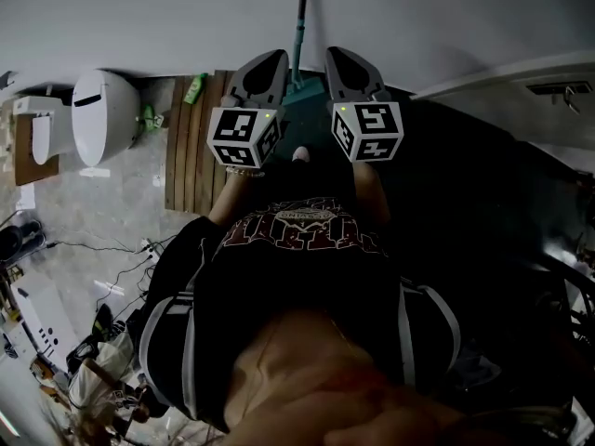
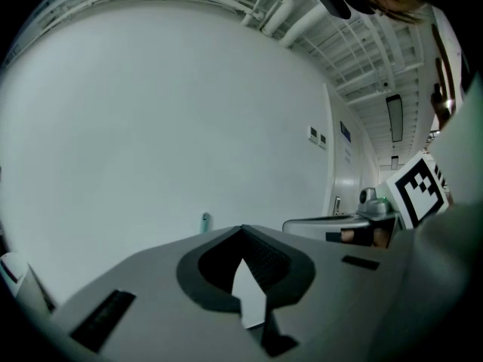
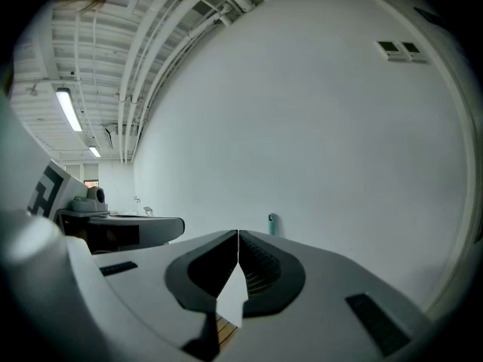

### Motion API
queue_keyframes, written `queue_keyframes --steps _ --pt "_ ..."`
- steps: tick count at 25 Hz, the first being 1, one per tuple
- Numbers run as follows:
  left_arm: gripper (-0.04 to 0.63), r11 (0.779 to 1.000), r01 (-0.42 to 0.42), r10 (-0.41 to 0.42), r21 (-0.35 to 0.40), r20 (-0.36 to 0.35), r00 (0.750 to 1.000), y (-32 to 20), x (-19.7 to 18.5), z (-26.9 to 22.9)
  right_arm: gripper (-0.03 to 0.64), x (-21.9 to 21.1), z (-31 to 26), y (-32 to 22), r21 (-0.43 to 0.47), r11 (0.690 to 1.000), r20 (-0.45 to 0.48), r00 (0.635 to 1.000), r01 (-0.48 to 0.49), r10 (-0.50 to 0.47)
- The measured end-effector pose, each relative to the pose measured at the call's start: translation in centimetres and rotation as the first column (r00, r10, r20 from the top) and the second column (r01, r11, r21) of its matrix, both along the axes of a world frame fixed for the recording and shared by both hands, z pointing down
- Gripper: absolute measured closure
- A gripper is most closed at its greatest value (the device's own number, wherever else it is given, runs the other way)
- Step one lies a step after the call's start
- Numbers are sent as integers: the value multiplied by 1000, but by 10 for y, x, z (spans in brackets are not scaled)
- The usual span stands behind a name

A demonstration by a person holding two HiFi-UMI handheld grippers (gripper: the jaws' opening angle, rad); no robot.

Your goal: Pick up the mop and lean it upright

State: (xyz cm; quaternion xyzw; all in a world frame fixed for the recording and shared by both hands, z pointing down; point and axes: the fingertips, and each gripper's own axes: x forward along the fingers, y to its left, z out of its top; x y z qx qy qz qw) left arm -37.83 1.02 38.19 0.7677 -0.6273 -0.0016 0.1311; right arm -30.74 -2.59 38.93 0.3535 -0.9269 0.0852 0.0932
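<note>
The mop's teal handle (image 1: 302,21) stands upright against the white wall, its head (image 1: 299,98) on the floor below. My left gripper (image 1: 276,57) and right gripper (image 1: 333,54) are held side by side in front of it, one on each side of the handle and apart from it. Both are shut with nothing between the fingers. In the left gripper view the closed tips (image 2: 241,228) point at the wall, with the handle's top end (image 2: 205,222) just to their left. In the right gripper view the closed tips (image 3: 238,234) have the handle's top (image 3: 272,223) just to their right.
A white toilet (image 1: 100,114) stands at the left by the wall. A wooden slatted mat (image 1: 191,147) lies beside it, with a green bottle (image 1: 194,88) at its far end. Cables (image 1: 121,249) trail over the tiled floor at lower left. A dark floor area (image 1: 465,184) spreads to the right.
</note>
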Motion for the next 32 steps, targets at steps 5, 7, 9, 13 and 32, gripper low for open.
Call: queue_keyframes --steps 5,7,9,13,32 --pt "549 1000 -11 11 -4 -4 1000 -24 -8 2 598 -1 4 -22 -5 1000 -8 1000 -21 21" --pt "549 1000 -24 24 0 -1 1000 -33 -11 1 598 -2 5 -31 -5 999 -8 999 -38 38" --pt "549 999 -41 41 6 1 999 -44 -15 0 598 -6 5 -40 -5 998 -8 998 -58 58" --pt "549 997 -79 79 4 -2 997 -65 -28 -2 598 -24 5 -60 -5 996 -14 996 -84 84" --pt "549 984 -178 177 -23 -14 984 -148 -119 13 595 -109 53 -170 -30 974 -100 970 -224 220"
